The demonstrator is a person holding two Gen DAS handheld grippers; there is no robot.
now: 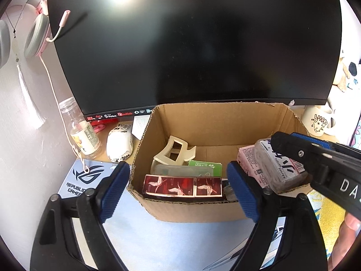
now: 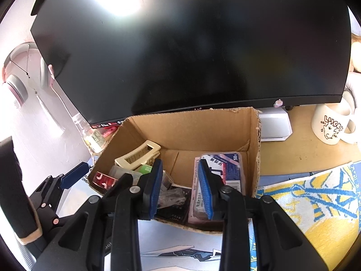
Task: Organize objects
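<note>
The left gripper [image 1: 178,194] gapes wide, empty, before the cardboard box [image 1: 225,122]. The right gripper [image 2: 181,189], jaws parted, hangs over a plastic-wrapped pack [image 2: 225,171] inside (touching or not, unclear). A monitor [image 1: 191,40] looms close behind; only the right view shows the yellow towel [image 2: 315,194].

I read "REPUBLIC" over "GAMER" on the desk mat [image 1: 77,180], "LUCKY" on the mug [image 2: 331,126], "50" on the packet [image 2: 227,164], "DA" on the right gripper [image 1: 277,142].
</note>
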